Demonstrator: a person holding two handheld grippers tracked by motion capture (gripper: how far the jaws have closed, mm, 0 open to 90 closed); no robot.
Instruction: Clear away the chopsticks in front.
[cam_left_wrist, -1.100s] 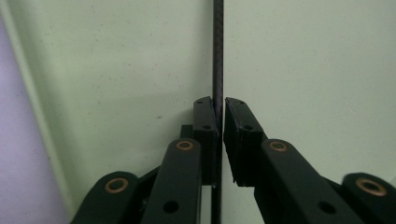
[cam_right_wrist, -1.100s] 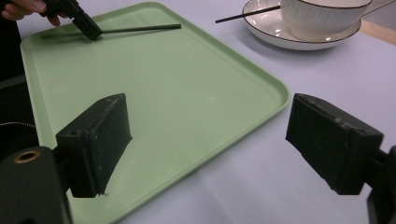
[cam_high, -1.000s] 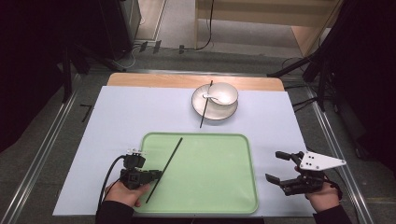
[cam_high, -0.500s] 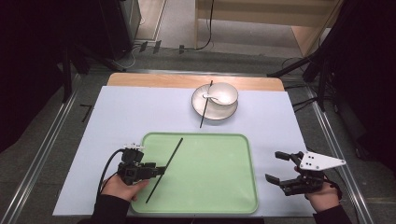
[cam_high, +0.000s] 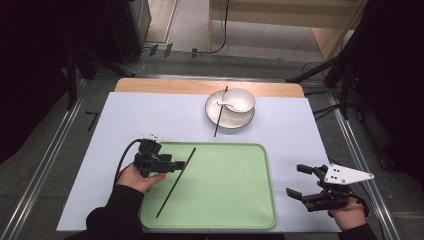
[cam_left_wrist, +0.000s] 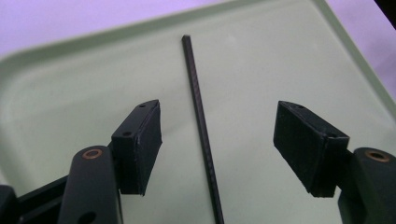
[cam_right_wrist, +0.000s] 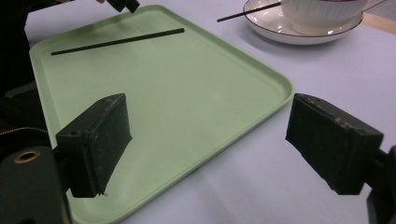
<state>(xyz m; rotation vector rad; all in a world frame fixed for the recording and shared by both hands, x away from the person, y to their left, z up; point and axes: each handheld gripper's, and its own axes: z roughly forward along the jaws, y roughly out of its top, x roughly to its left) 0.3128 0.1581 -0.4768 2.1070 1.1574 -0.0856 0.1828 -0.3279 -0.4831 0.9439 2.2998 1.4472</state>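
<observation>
While lying loose on pale green plastic tray (cam_high: 235, 200): thin black chopstick (cam_high: 175, 182).
Left gripper (cam_left_wrist: 217, 140) just opened wide astride it, untouched; right gripper (cam_right_wrist: 210, 149) wide, empty.

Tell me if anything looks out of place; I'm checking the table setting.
The chopsticks are split: one chopstick lies loose on the green tray, the other chopstick leans askew across the saucer beside the bowl.
</observation>
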